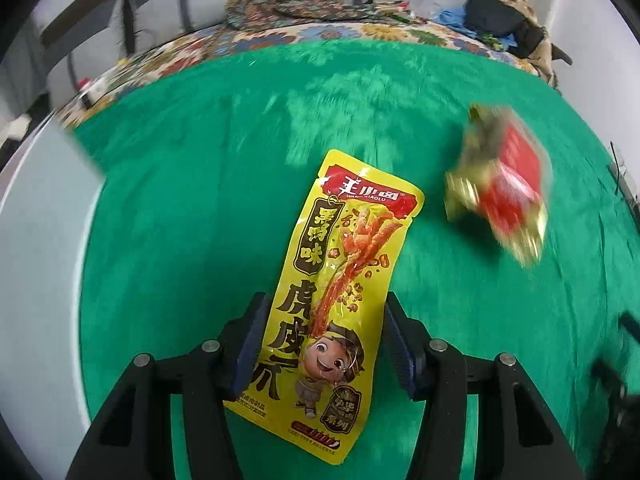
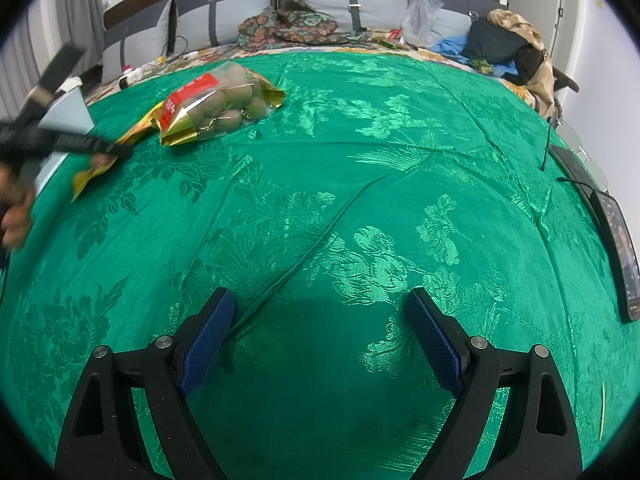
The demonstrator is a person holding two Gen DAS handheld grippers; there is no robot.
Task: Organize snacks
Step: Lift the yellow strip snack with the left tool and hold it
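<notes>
My left gripper is shut on a long yellow snack packet with red print, held by its sides above the green cloth. In the right wrist view the left gripper is a blur at the far left with the yellow packet in it. A clear bag of brown round snacks with a red and gold label lies on the cloth at the back left; in the left wrist view this bag is blurred, to the right of the packet. My right gripper is open and empty above the cloth.
A green patterned cloth covers the bed. A phone and cables lie at the right edge. Pillows, floral fabric, a plastic bag and dark clothes are piled at the headboard. A white surface lies left of the cloth.
</notes>
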